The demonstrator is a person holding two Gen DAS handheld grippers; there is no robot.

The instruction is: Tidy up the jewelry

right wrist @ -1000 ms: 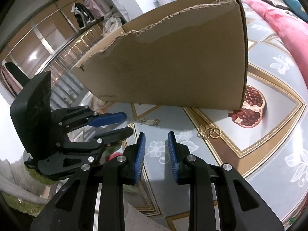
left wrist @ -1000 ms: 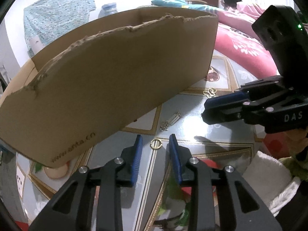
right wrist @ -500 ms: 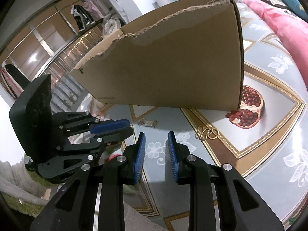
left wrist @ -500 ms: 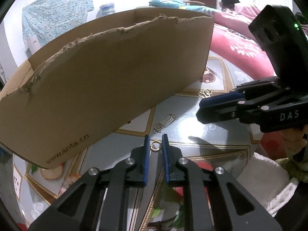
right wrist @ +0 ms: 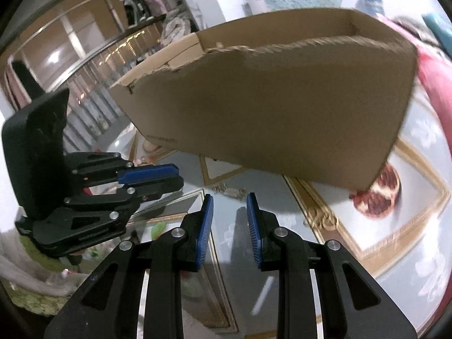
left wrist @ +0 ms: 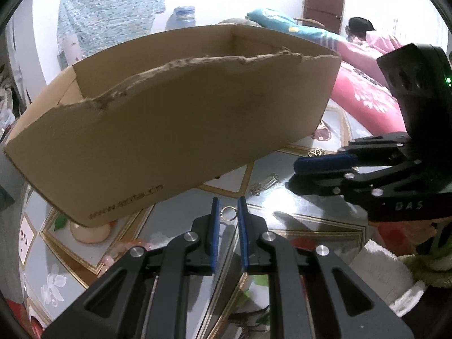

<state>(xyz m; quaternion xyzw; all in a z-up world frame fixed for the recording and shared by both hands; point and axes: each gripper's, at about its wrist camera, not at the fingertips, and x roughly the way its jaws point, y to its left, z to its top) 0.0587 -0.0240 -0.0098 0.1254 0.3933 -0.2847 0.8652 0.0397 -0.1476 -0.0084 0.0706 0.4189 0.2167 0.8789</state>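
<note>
L claw (left wrist: pixel 227 212) pinching gold ring (left wrist: pixel 227 213) w/ box (left wrist: pixel 180 130) at 12, R claw (right wrist: pixel 227 212) spread, empty; next, I'd guess: lift ring over torn rim, drop in.

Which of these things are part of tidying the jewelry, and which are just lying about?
Part of the job:
gold ring, between the left gripper's fingers
silver clasp
gold swirl ornament
cardboard box
right gripper

Just lying about:
pink blanket
white towel
patterned tablecloth
</note>
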